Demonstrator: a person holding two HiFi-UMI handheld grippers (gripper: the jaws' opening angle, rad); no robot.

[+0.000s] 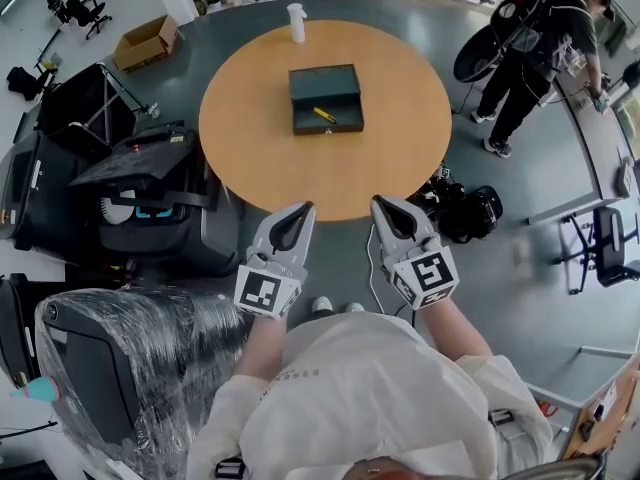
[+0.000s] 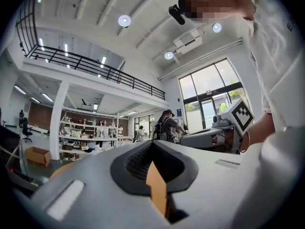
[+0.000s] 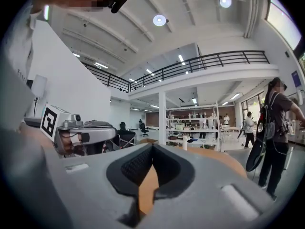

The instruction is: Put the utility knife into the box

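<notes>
— Where is the utility knife [image 1: 324,115] found?

— One yellow utility knife is seen lying inside the dark box [image 1: 326,86], in its nearer half. One box is counted; it is stood open near the middle of the round wooden table [image 1: 250,138].

— What else is set on the table?

— One white bottle [image 1: 296,22] is stood upright by the far edge, well apart from the box.

— How are the tongs held?

— Two are counted. The left gripper [image 1: 306,208] and the right gripper [image 1: 379,202] are held side by side just off the table's near edge, well apart from the box. The jaws of each are pressed together, and nothing is gripped between them.

— Can any writing be read?

— Only a black-and-white square marker is shown on the left cube [image 1: 265,291] and on the right cube [image 1: 428,274], two cubes in all. A line of print on the white sleeve [image 1: 250,408] is too small to be read. One open cardboard box [image 1: 145,42] is seen on the floor beyond the table.
</notes>
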